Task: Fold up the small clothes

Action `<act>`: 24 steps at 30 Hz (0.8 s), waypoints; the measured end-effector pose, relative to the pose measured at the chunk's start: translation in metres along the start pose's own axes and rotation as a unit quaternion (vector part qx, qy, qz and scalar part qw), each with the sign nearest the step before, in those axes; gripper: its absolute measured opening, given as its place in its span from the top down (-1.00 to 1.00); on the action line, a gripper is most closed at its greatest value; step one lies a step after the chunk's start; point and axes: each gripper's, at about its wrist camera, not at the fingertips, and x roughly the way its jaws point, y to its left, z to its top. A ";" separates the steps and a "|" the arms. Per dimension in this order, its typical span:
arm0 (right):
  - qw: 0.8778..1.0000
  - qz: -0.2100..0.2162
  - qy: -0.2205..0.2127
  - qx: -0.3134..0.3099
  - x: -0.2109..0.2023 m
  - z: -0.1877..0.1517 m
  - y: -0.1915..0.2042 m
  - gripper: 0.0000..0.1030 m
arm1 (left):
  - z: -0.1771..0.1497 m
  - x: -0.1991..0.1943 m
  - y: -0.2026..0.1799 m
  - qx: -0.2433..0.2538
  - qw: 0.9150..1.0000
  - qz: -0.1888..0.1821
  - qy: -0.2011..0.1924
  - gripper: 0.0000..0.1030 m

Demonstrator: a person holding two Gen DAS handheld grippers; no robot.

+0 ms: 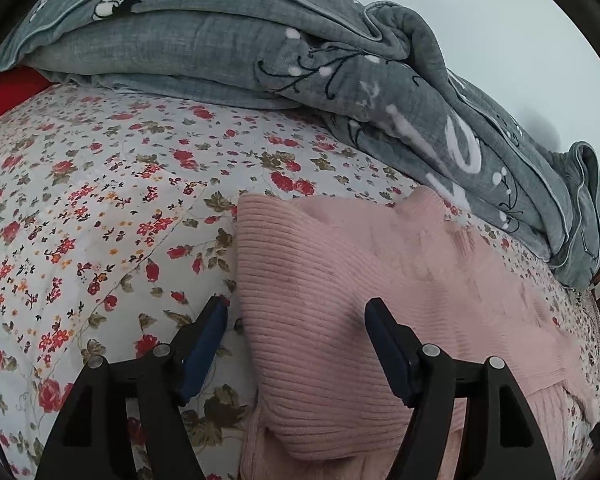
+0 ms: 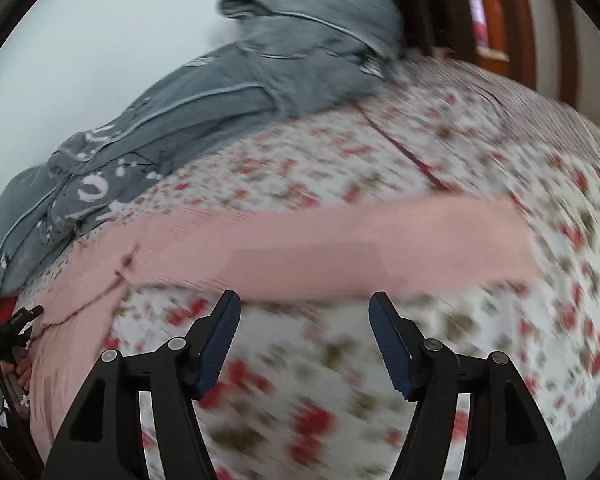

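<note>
A pink ribbed knit sweater (image 1: 340,292) lies on the flowered bedsheet (image 1: 100,208), with a folded layer on top whose left edge is straight. My left gripper (image 1: 296,312) stands open just above that left part; the left finger is over the sheet and the right finger over the knit, and neither pad presses on it. In the blurred right wrist view one pink sleeve (image 2: 360,248) stretches out to the right across the sheet. My right gripper (image 2: 305,300) is open over the bare sheet just short of the sleeve, with nothing between its fingers.
A bunched grey quilt (image 1: 260,52) with white and black print lies along the far side of the bed, against a pale wall. Dark wooden bars (image 2: 500,20) stand past the bed's far right end. A hand with a black tool (image 2: 18,328) shows at the left edge.
</note>
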 end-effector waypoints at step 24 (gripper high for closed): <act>0.989 -0.052 -0.125 0.063 -0.019 0.047 -0.052 0.89 | -0.002 -0.007 0.004 -0.017 1.000 -0.001 -0.012 -0.39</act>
